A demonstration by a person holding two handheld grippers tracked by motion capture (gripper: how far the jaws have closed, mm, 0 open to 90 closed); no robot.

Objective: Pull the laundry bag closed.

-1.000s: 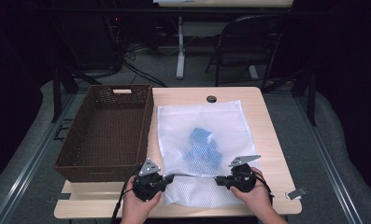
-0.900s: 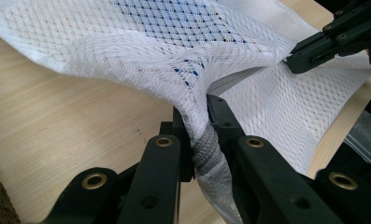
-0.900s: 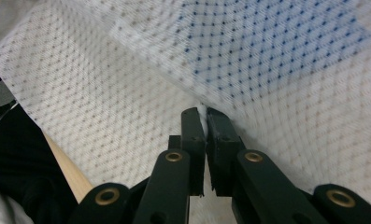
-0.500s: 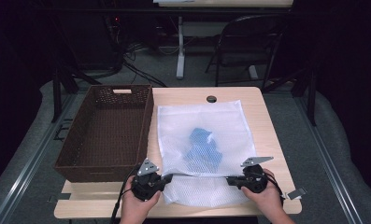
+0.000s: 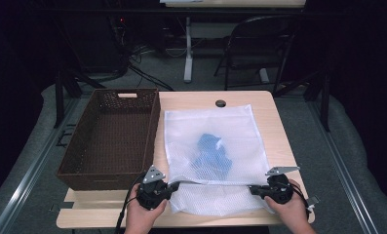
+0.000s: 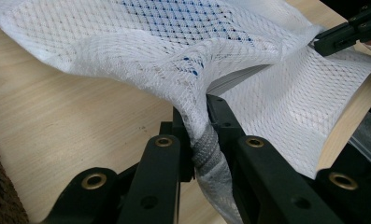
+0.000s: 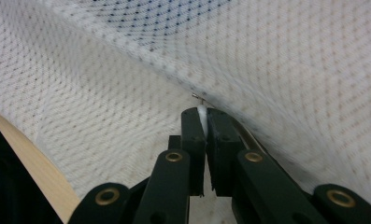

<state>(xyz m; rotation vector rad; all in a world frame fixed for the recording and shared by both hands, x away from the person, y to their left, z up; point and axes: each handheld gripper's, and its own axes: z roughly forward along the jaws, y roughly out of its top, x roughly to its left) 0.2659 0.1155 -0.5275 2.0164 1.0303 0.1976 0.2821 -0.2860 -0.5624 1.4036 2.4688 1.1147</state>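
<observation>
We pinch the limp, light white mesh laundry bag (image 5: 215, 146) at its near hem, left gripper (image 5: 174, 185) and right gripper (image 5: 252, 189) both clamped tight on it; the fabric sags between them.

Table brightly lit, surroundings dark; right gripper view blurred.

High view overhead facing forward, tool views close (sharing mesh bag (image 5: 215, 156))
</observation>
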